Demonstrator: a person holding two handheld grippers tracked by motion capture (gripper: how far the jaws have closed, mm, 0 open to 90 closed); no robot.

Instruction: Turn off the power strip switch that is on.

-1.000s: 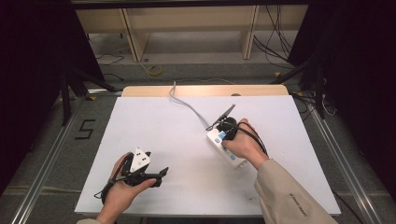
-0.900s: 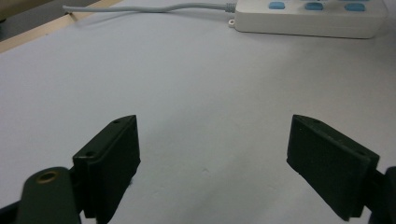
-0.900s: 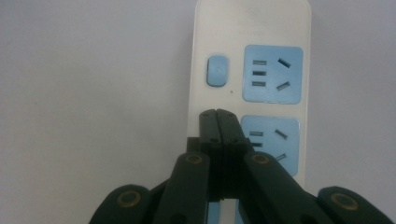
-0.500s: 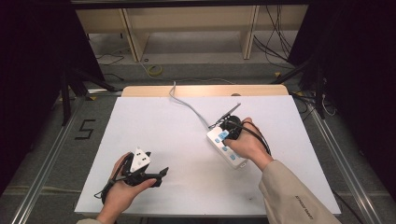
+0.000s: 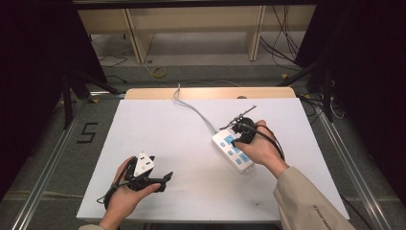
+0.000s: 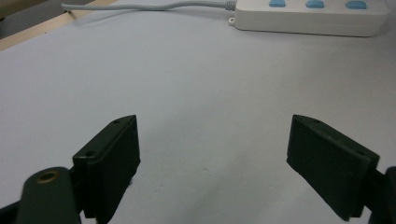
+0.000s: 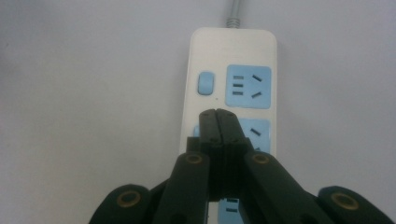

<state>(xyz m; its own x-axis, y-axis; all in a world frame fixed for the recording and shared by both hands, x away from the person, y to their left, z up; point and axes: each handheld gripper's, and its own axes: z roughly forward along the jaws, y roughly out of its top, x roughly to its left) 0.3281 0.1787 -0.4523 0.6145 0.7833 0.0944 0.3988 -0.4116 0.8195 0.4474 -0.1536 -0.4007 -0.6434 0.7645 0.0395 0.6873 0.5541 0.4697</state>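
- White sheet (image 5: pixel 191 158) covers the table under both my hands, with a dark room and bare shelving beyond its far edge.
- My right gripper (image 7: pixel 218 114) has its jaws pressed flat together with nothing between them.
- Its tip hangs over the power strip (image 5: pixel 233 151), above the second blue socket (image 7: pixel 256 135); I cannot tell whether it touches.
- Just ahead of that tip are a small blue switch (image 7: pixel 205 82) and the first blue socket (image 7: pixel 248 87), then the grey cord (image 5: pixel 191 108) running off toward the table's far edge.
- My left gripper (image 6: pixel 212 163) is spread wide, holding nothing, its jaws low over bare sheet.
- From it, the power strip lies well ahead, apart from the jaws.
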